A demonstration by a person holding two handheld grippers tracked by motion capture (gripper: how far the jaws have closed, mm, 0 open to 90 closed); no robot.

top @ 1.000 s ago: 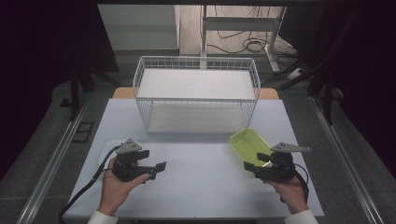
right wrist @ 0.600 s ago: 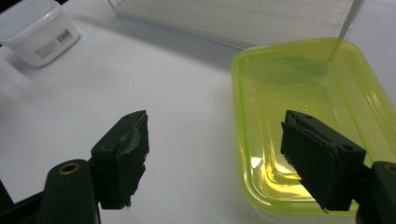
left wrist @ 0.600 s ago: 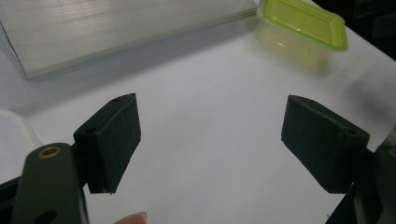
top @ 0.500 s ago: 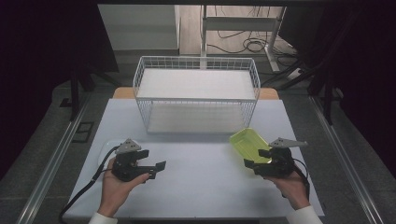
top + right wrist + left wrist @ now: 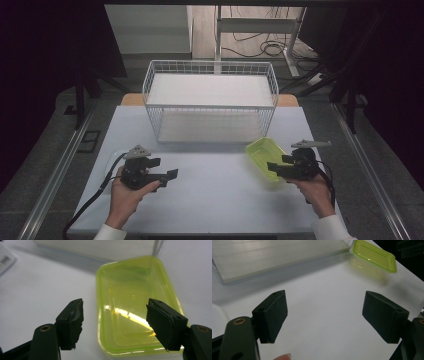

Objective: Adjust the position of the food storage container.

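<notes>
Right tongs (image 5: 113,323) have edged closer to the translucent yellow-green tub (image 5: 136,307), jaws closing slightly yet apart, gripping nothing. Tub and the wire basket (image 5: 210,102) behind it hold nothing; left tongs (image 5: 324,315) gape wide, unladen.

On the table (image 5: 220,200), the tray (image 5: 264,155) lies just before the basket's (image 5: 210,100) right corner.

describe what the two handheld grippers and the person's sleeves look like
Both the left gripper and the right gripper are black, each with two blocky black jaws on arms with a brass-coloured rivet. Each carries a grey three-cornered plate on top, and a black cable trails from each. The person wears white sleeves.
</notes>
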